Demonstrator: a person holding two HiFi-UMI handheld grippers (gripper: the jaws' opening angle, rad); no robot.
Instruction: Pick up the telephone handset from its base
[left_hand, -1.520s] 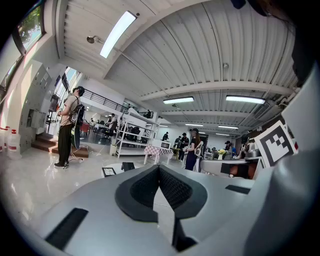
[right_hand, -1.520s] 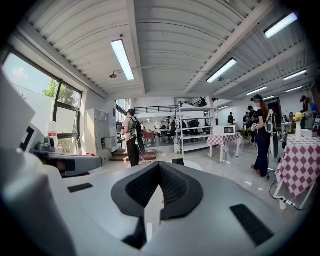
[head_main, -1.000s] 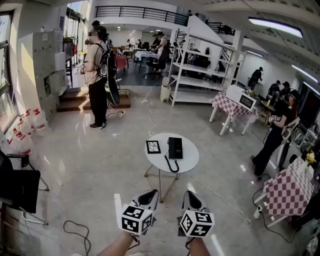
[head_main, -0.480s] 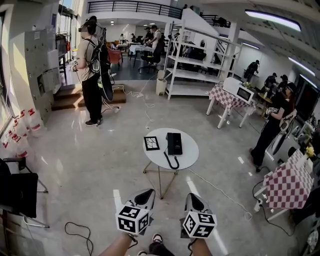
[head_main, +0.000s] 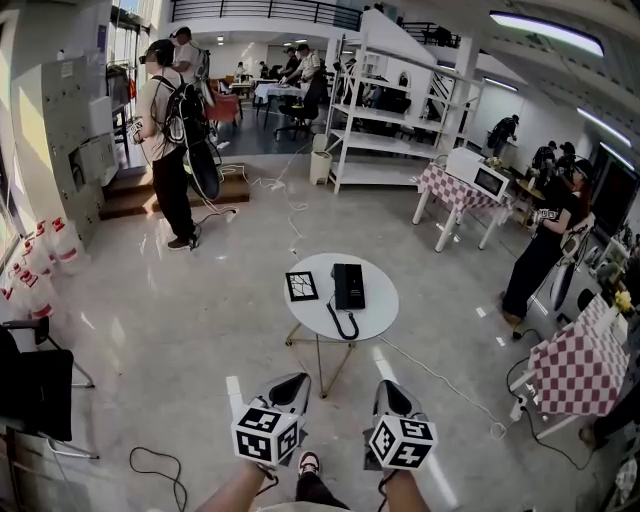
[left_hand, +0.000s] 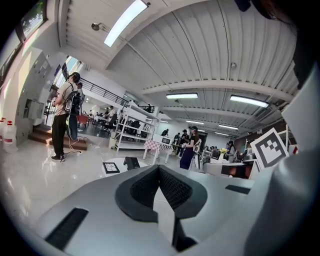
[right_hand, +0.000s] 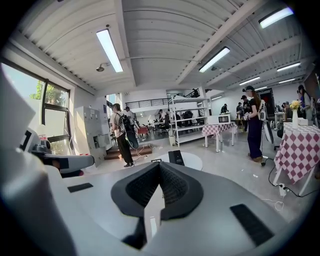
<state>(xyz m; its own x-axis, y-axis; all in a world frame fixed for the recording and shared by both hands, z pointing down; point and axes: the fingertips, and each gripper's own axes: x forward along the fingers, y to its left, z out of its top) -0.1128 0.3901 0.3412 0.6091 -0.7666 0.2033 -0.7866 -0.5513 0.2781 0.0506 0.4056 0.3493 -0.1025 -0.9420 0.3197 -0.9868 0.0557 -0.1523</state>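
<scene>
A black telephone (head_main: 349, 286) with its handset on the base lies on a small round white table (head_main: 375, 315); its coiled cord (head_main: 343, 326) loops toward the table's near edge. The telephone (left_hand: 132, 162) shows small and far in the left gripper view, and the telephone (right_hand: 176, 157) likewise in the right gripper view. My left gripper (head_main: 290, 384) and right gripper (head_main: 389, 390) hang side by side well short of the table, both shut with nothing between the pads.
A black framed square card (head_main: 302, 286) lies on the table left of the phone. A cable (head_main: 440, 392) runs across the floor to the right. A person with a backpack (head_main: 165, 130) stands far left; a checked table (head_main: 580, 370) is at right; shelving (head_main: 385, 120) behind.
The view has tilted and crept forward; the table sits slightly nearer and the grippers a little lower in the picture. A shoe now shows at the bottom edge.
</scene>
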